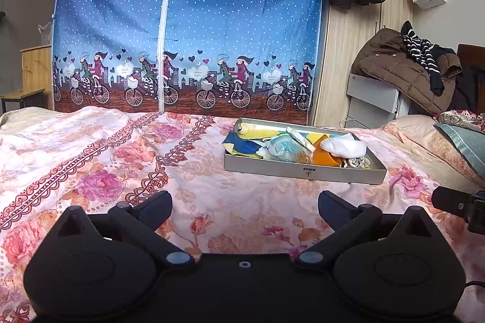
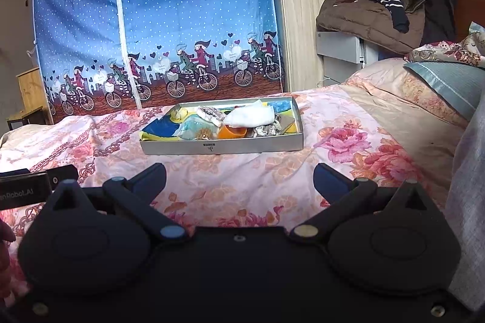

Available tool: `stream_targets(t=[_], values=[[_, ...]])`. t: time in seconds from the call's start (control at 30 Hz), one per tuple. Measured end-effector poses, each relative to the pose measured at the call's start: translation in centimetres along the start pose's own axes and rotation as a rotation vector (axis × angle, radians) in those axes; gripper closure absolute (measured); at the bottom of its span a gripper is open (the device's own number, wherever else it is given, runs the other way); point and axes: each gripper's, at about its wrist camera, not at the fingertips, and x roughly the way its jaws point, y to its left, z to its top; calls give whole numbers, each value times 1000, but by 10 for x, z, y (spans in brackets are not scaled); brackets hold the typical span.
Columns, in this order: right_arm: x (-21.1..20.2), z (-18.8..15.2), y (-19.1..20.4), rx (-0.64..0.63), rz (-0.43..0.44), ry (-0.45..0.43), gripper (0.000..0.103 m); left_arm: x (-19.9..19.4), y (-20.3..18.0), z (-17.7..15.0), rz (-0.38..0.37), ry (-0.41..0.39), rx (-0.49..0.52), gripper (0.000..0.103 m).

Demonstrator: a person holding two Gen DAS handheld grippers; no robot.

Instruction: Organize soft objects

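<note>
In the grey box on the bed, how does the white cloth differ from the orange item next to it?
The white cloth is pale, puffy and lies on top of the pile; the orange item is bright and sits lower, near the front wall. The white cloth looks larger; the orange item is partly covered. Both lie inside the grey box, and neither claw touches them.

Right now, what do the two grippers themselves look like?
Both are matte black plastic. The left gripper and right gripper each have two angled fingers with dark blue pads, round pivot pins and rounded, pointed housings. White lettering marks the left one's side.
</note>
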Motion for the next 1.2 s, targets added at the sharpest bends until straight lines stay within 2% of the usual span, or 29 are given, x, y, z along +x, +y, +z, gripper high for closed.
stream_targets(t=[0.27, 0.47, 1.2], values=[[3, -2, 6, -14, 6, 42, 0, 7, 5, -2, 11, 32, -40, 1], [6, -3, 10, -32, 5, 73, 0, 8, 5, -3, 15, 36, -27, 1], [9, -3, 7, -28, 2, 89, 0, 9, 2, -5, 20, 43, -9, 1]])
